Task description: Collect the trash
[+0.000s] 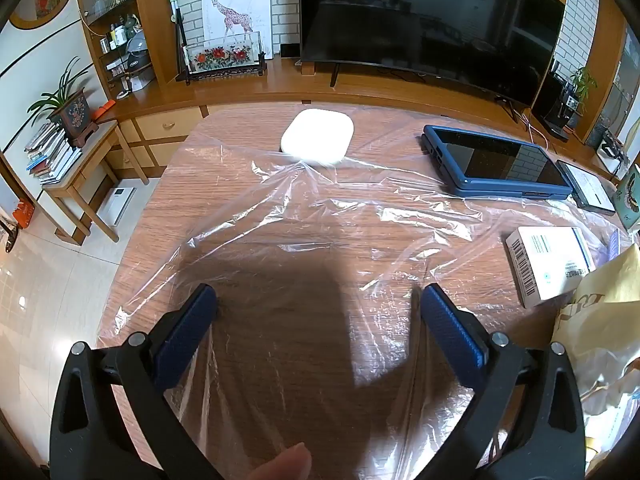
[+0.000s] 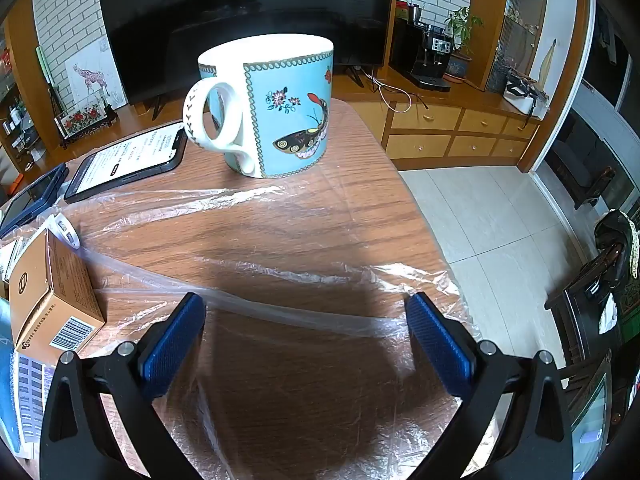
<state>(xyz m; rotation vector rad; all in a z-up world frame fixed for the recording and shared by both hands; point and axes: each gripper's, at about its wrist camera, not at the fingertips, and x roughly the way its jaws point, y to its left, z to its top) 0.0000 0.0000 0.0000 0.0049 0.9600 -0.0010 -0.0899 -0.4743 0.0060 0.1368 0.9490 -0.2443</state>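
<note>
1 clear plastic sheet is lying crumpled across the wooden desk, and the left gripper and right gripper are both hovering over it with jaws spread wide and released, gripping nothing. On the left gripper's side, 1 white rounded case, 1 blue-cased tablet, 1 phone, 1 white box and 1 tan paper bag are resting on the desk. On the right gripper's side, 1 blue butterfly mug is standing upright beyond the sheet's edge, with 1 orange box sitting at the left.
</note>
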